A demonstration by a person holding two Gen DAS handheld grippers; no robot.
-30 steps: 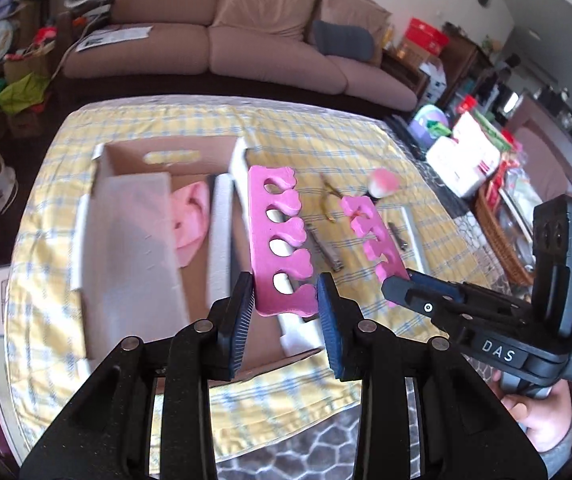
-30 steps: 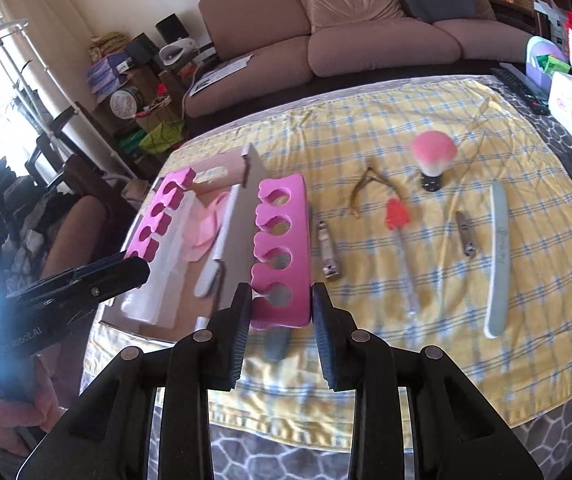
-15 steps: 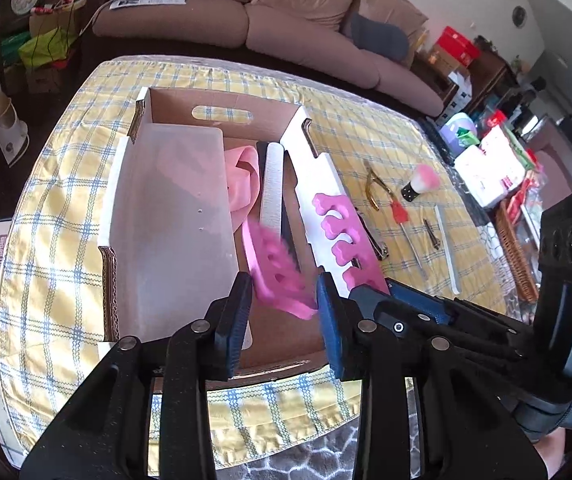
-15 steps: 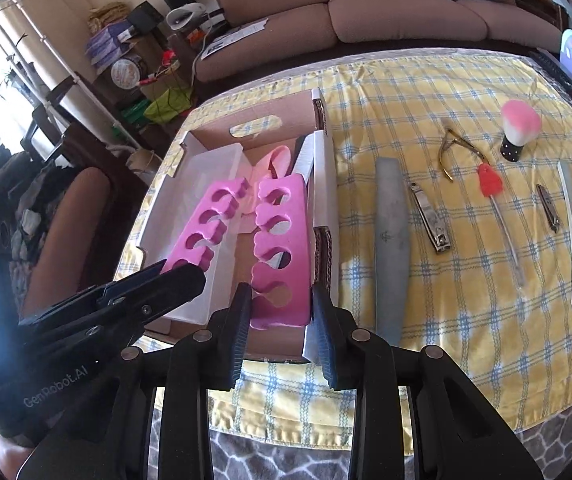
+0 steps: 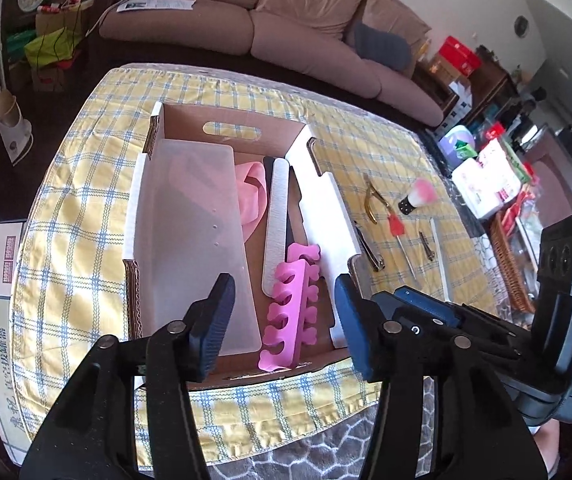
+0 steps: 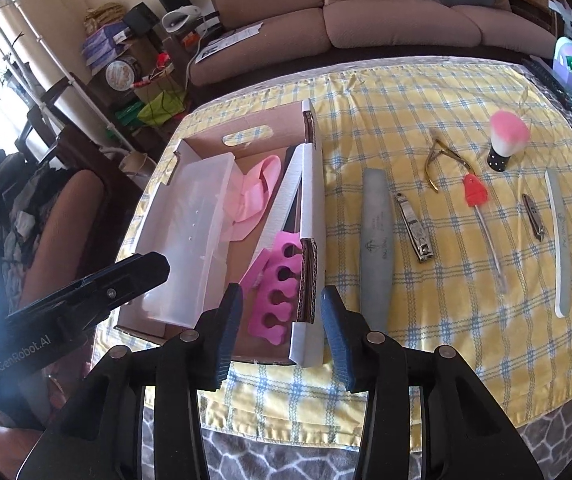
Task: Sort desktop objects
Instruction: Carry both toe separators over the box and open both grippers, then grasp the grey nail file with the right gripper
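Left wrist view had the left gripper [image 5: 282, 320] over the near end of the cardboard box [image 5: 230, 124], jaws opening and clamped on nothing, with the pink toe separators [image 5: 290, 304] lying loose on the box floor just ahead of its tips. Beside it, the right gripper [image 6: 280, 334] was also spreading, its pads clear of the foam, straddling the box's near right wall. Both pieces sat inside the box beside the nail file [image 5: 276, 220]. Good practice here, I judged, was to let the jaws finish parting, then lift straight away so no pad snagged the foam or the cardboard edge.
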